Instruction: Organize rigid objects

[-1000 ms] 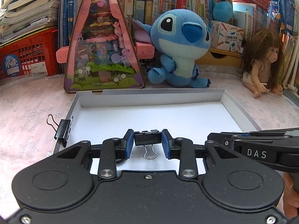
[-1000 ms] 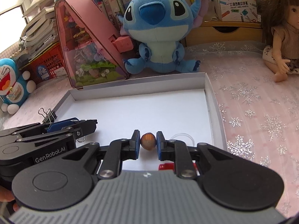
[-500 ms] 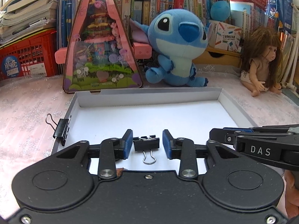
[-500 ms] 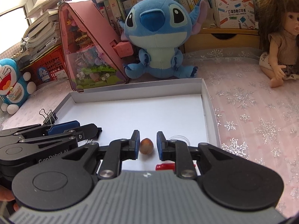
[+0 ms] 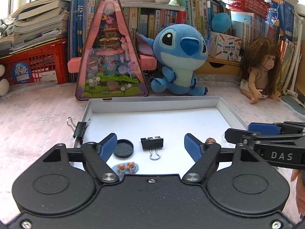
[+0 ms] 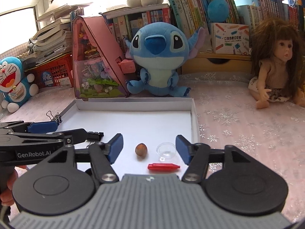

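**Both grippers spread wide over the white tray**

On the left rim of the white tray [image 5: 86, 114] a black binder clip [image 5: 79, 129] is clamped, its wire handle sticking out over the pink snowflake cloth of the bench [image 5: 38, 122]. The left gripper [image 5: 150, 147] hangs above the tray's near edge with its jaws far apart and nothing held. Between them, on the tray floor, lie a round black cap [image 5: 123, 148] just beside the left blue pad, a second black binder clip [image 5: 152, 144] in the middle with its wire loop pointing toward the camera, and a small sticker of two bears [image 5: 127, 168] close to the gripper body.

Further right, the right gripper [image 6: 149, 146] is likewise wide open and holds nothing. Between its pads a brown nut [image 6: 141, 149] rests on the tray, a clear round lid [image 6: 166, 149] sits just beside the right pad, and a red crayon-shaped piece [image 6: 163, 167] lies crosswise nearer the camera.
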The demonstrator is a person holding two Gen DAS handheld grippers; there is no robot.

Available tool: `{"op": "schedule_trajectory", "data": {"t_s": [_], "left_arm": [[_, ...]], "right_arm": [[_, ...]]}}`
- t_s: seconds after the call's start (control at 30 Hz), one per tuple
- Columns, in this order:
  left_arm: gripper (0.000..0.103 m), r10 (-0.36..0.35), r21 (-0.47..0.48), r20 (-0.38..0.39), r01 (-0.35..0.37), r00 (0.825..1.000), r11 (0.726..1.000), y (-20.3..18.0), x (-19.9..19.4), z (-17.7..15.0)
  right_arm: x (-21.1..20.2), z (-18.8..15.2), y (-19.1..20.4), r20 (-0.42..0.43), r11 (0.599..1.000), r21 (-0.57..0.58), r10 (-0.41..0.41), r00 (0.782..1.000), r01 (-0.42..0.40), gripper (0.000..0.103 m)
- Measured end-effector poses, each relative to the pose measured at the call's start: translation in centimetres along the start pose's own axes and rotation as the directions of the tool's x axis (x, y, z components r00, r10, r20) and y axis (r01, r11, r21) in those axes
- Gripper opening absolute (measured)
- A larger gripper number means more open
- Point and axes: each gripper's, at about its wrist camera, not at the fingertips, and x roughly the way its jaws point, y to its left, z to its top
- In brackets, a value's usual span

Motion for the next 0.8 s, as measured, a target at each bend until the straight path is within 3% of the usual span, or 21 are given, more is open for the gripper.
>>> {"op": "schedule_trajectory", "data": {"t_s": [0.53,0.8], "left_arm": [[0.081,-0.016,-0.025,0.045,0.017,0.999,1.000,0.6,-6.1,-3.5],[0.082,-0.019,-0.027,0.044,0.020,0.999,0.999,0.6,-8.5,-5.4]], "right_arm": [[-4.4,-2.9,-0.2,0.007,0.996,0.038,-0.080,0.997,0.080,0.090],[-6.6,-4.8,-0.1,0.037,0.996,0.038,-0.080,0.996,0.079,0.103]]}}
